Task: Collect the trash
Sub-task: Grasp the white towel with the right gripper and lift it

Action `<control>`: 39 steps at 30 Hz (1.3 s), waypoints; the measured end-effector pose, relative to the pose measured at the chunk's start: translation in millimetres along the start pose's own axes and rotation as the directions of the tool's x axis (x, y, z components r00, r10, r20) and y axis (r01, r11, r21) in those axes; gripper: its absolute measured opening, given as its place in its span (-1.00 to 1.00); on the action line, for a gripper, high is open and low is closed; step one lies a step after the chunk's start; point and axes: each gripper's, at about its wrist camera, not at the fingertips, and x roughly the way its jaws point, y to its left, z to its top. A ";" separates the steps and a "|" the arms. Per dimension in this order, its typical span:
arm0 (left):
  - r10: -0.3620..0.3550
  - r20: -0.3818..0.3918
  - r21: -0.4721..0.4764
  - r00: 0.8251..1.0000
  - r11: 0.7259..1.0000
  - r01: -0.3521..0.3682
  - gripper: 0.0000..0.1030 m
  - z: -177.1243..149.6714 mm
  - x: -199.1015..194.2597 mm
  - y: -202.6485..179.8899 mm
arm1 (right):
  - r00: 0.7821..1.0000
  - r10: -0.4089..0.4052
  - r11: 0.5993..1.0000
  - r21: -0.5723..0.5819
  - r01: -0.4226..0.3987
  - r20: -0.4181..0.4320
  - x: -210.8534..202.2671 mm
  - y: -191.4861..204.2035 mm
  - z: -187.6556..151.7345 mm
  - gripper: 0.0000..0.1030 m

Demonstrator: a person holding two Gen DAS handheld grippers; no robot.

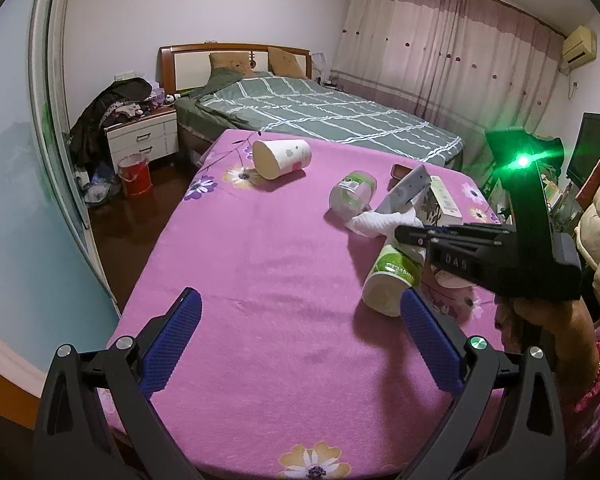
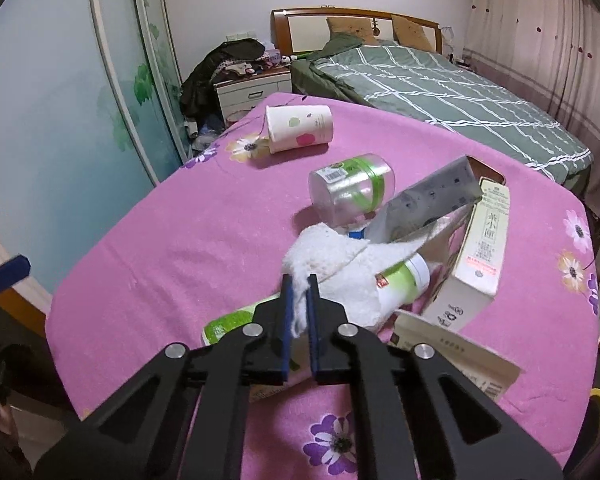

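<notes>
A: Item one, largest: what carries the lot?
B: A surface [image 2: 148,232] under a pink flowered cover, set at the foot of a green-quilted bed [image 2: 452,92].

A: Next, the cartons?
B: A tall cream box [image 2: 486,240] with printed characters, lying toward the right edge. A grey foil pouch [image 2: 436,196] leans on it. A second cream carton [image 2: 452,356] lies at the near right corner, partly hidden behind the right gripper.

A: Cups and bottles?
B: A white paper cup [image 2: 300,126] with coloured dots, on its side near the far left corner. A clear plastic jar [image 2: 350,188] with green bands, tipped over mid-surface. A green-and-white bottle [image 2: 396,280], lying near the near edge, part covered.

A: Covered by what?
B: A crumpled white tissue [image 2: 340,268], draped over the bottle, toward the near right of the surface.

A: Right gripper [image 2: 299,280]?
B: Jaws pinched nearly together, a fold of the tissue caught between the blue pads.

A: Left gripper [image 1: 300,308]?
B: Jaws spread wide, nothing between them, held above the near edge. The bottle's base sits just beside its right pad; contact cannot be told.
</notes>
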 end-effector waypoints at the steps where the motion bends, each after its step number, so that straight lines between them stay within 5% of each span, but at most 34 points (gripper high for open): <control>1: -0.001 0.000 0.001 1.000 1.000 0.001 0.90 -0.1 0.1 -0.2 | 1.000 0.005 1.000 0.001 -0.005 0.010 -3.5 -0.3 2.1 -0.88; 13: -0.004 -0.002 0.001 1.000 1.000 0.004 0.90 -1.3 -1.4 -2.0 | 0.981 0.052 0.998 0.013 -0.055 0.185 -86.7 -7.3 26.9 -0.89; 23: -0.017 -0.004 0.030 1.000 0.999 0.017 0.90 0.5 0.2 -15.5 | 0.955 -0.003 0.998 0.055 -0.014 0.297 -158.3 -38.9 16.8 -0.89; 26: -0.025 0.001 0.028 1.000 0.999 0.025 0.90 1.8 -0.6 -19.4 | 0.962 0.019 0.997 0.065 -0.037 0.271 -151.4 -45.5 12.3 -0.86; 29: -0.011 0.015 0.030 1.000 1.000 0.010 0.90 4.8 -5.9 -20.3 | 0.984 0.048 0.998 0.037 -0.055 0.169 -114.1 -35.4 6.6 -0.36; 37: 0.046 0.045 0.017 0.998 0.999 -0.047 0.90 5.9 -26.8 -5.0 | 0.999 0.053 0.998 0.028 -0.052 -0.010 -24.8 -13.7 -0.3 -0.33; 39: 0.046 0.038 0.008 0.998 0.999 -0.047 0.90 5.0 -25.2 0.2 | 0.999 0.039 0.999 0.027 -0.038 -0.023 -16.8 -13.9 -1.7 -0.13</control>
